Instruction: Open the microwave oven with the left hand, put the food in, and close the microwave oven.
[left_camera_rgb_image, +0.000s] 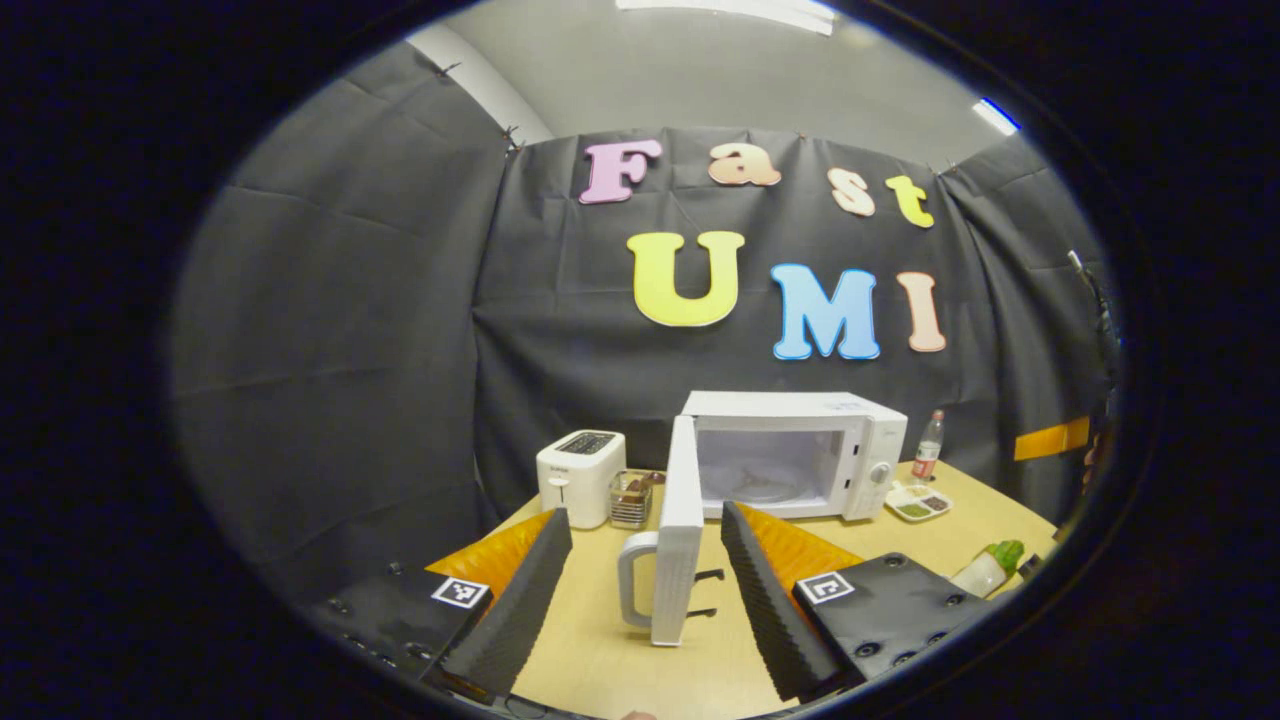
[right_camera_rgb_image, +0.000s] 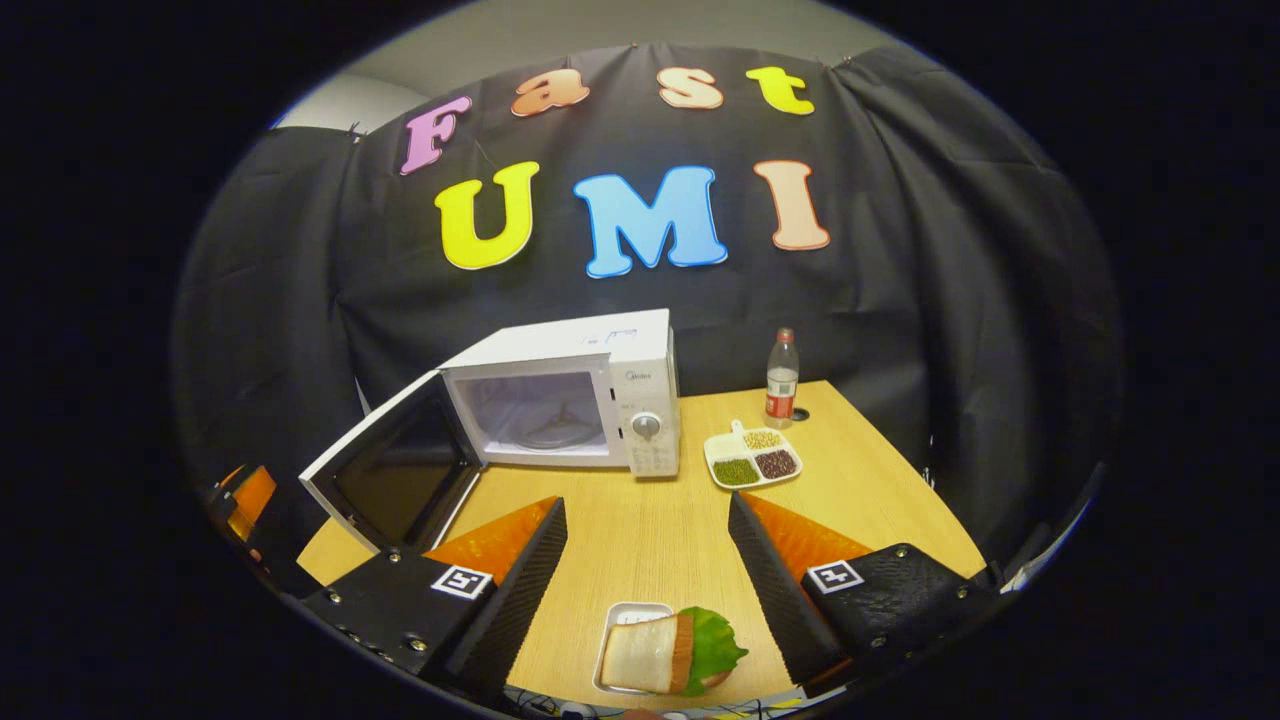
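the microwave oven (right_camera_rgb_image: 570, 400) stands at the back of the bench (right_camera_rgb_image: 650, 530) with its door (left_camera_rgb_image: 680, 525) swung fully open toward the front-left, handle (left_camera_rgb_image: 632, 590) on the outer edge, and the cavity with its glass turntable is bare. the left hand-held gripper (left_camera_rgb_image: 645, 570) hovers with its fingers spread wide on either side of the door's edge, gripping nothing. the right hand-held gripper (right_camera_rgb_image: 648, 560) is also wide and empty, poised above the food (right_camera_rgb_image: 668, 652).

the food is a sandwich on a small white tray at the front edge of the bench: pale sliced bread, a brown filling layer and a frill of green lettuce sticking out to one side. it looks soft and loosely stacked.

risks, as i judge them: a squeeze on the bread alone could crush it or slide the layers apart; a grip on the shallow tray rim could tip the sandwich off. the open door juts into the path, so a careless swing could knock it.
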